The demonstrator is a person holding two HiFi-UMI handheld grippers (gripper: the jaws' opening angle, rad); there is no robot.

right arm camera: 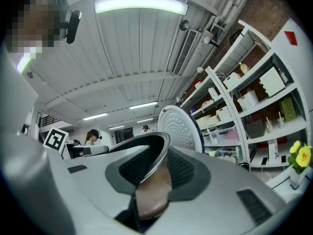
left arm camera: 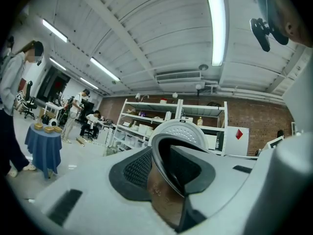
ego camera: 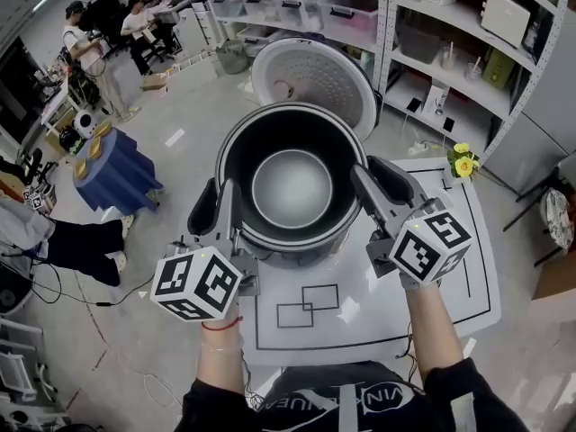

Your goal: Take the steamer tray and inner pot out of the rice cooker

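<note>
The dark inner pot [ego camera: 292, 185], with a grey bottom and a thin metal rim, hangs between my two grippers, close under the head camera. My left gripper [ego camera: 225, 212] is shut on the pot's left rim [left arm camera: 157, 173]. At the opposite side, my right gripper [ego camera: 367, 187] is shut on the right rim [right arm camera: 155, 166]. Both point level. Behind the pot stands the rice cooker's open white lid [ego camera: 313, 77], whose perforated inner plate shows in the gripper views too [left arm camera: 183, 131] [right arm camera: 180, 125]. The pot hides the cooker's body. No steamer tray shows in any view.
A white table [ego camera: 360, 318] with black outlines lies below the pot. Yellow flowers [ego camera: 463, 160] stand at its far right corner. Shelving [ego camera: 432, 43] runs along the back right. A blue-draped round table [ego camera: 112, 171] and people stand at the left.
</note>
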